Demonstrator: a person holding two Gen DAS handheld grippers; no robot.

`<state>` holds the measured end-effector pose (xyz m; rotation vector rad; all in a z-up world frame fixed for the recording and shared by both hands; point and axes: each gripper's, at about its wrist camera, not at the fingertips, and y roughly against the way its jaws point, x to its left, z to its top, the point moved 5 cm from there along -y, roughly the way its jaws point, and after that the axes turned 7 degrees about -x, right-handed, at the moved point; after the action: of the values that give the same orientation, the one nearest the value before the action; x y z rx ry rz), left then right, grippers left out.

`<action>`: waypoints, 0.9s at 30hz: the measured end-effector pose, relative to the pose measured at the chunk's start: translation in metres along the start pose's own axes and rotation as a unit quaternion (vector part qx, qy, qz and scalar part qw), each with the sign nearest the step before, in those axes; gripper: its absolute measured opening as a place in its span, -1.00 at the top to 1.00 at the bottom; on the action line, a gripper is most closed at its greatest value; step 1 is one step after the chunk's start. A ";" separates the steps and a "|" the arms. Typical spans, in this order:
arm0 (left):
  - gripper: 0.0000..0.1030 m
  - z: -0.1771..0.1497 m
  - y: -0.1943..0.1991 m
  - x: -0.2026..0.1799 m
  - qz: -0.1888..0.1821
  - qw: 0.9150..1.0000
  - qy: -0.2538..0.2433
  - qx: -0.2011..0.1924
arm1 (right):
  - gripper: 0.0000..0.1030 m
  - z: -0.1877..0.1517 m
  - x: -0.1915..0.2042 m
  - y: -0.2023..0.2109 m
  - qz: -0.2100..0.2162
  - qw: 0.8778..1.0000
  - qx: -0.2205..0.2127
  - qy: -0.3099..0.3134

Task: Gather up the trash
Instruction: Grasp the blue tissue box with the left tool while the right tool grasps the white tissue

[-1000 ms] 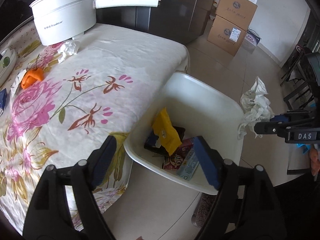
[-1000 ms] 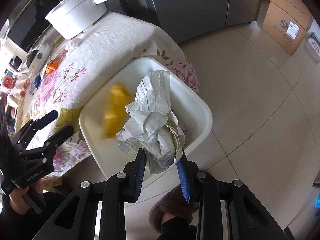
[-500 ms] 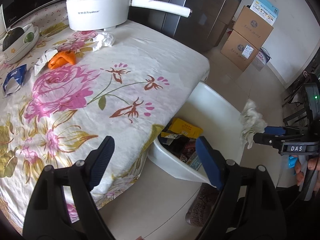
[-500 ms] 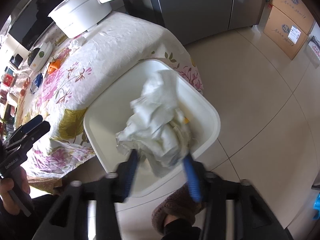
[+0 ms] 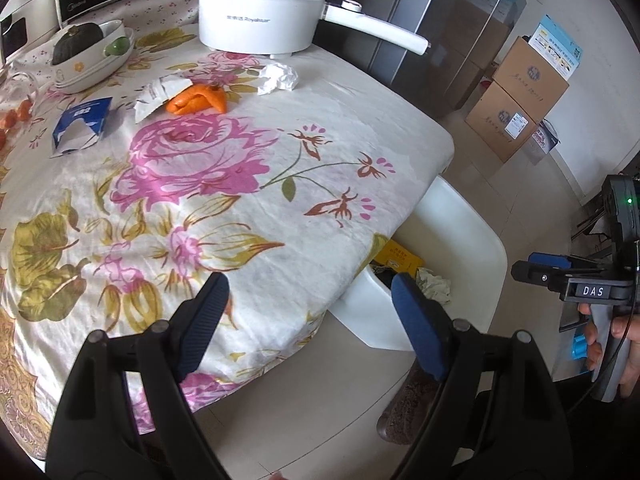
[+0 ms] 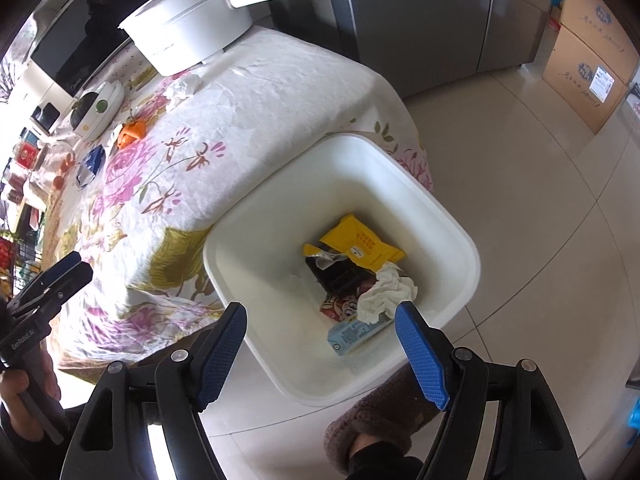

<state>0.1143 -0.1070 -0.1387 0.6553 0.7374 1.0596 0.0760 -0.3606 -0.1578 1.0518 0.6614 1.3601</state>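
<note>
Now crumpled paper (image 6: 386,292) lies in the bin (image 6: 452,216), right claw (image 6: 320,340) gaping.

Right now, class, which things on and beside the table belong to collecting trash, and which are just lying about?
Belongs to the job:
white bin
crumpled tissue
orange peel
torn blue packet

Just lying about:
white electric pot
bowl holding a squash
cardboard boxes

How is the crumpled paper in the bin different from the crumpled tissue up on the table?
The crumpled paper lies inside the white bin on the floor, on top of wrappers; the crumpled tissue sits on the floral tablecloth near the white electric pot.

The paper is already collected; the tissue is not yet.

The paper touches other trash; the tissue sits apart from the orange peel.

Both are white and wadded.
</note>
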 end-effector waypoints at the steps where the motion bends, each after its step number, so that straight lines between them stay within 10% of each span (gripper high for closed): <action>1: -0.64 -0.001 0.003 0.005 0.003 1.000 0.003 0.000 | -0.53 0.001 0.005 0.000 0.001 1.000 -0.001 0.004; 27: -0.95 0.021 0.040 0.197 0.142 0.985 0.098 -0.008 | -0.59 0.093 0.132 -0.052 0.008 0.997 -0.008 0.073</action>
<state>0.1702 0.0877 -0.1374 0.6624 0.8200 1.4056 0.2004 -0.2465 -0.1398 0.9525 0.7506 1.4634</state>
